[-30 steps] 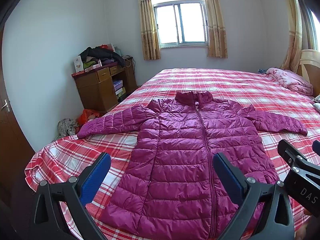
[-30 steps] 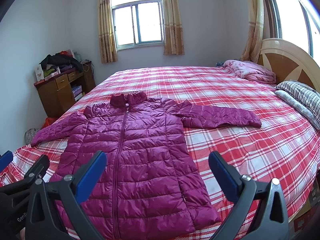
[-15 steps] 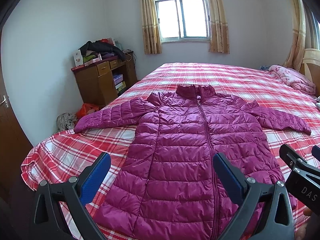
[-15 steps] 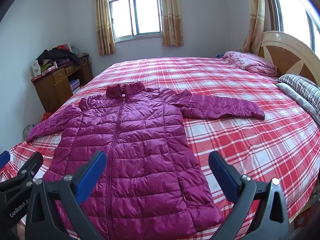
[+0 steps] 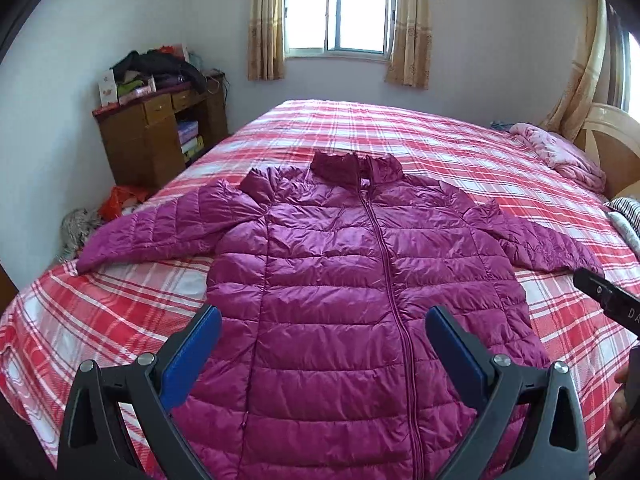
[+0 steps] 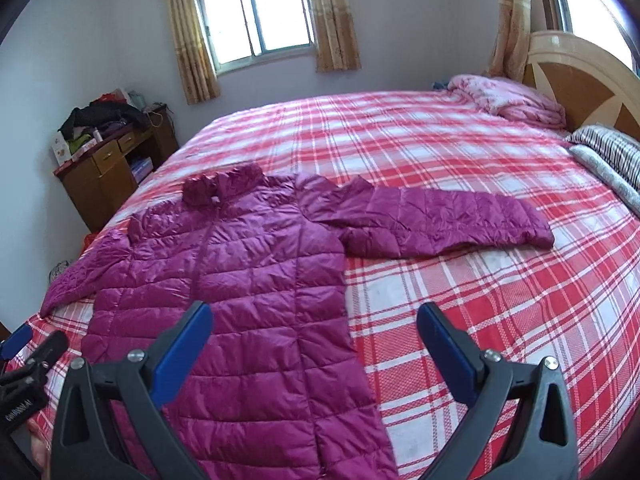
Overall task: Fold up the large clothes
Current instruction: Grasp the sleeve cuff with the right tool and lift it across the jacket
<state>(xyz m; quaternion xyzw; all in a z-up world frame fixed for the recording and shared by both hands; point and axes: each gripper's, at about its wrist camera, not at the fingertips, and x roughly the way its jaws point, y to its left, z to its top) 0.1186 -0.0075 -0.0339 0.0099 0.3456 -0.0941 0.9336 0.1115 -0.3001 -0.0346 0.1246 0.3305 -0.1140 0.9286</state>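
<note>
A magenta quilted puffer jacket (image 5: 352,280) lies flat, zipped, front up, on the red plaid bed (image 5: 420,140), collar away from me and both sleeves spread out. It also shows in the right wrist view (image 6: 248,280), with its right sleeve (image 6: 440,220) stretched across the bed. My left gripper (image 5: 322,320) is open and empty above the jacket's lower middle. My right gripper (image 6: 314,320) is open and empty above the jacket's lower right edge. Neither touches the cloth.
A wooden cabinet (image 5: 160,140) piled with clothes stands left of the bed. A pink blanket (image 6: 508,96) and striped pillows (image 6: 612,152) lie by the headboard (image 6: 580,76). A window with curtains (image 5: 340,8) is on the far wall. Bags lie on the floor (image 5: 120,204).
Both grippers have moved forward and tilted down over the jacket, which now looks larger and nearer. Both stayed open. The jacket has not moved.
</note>
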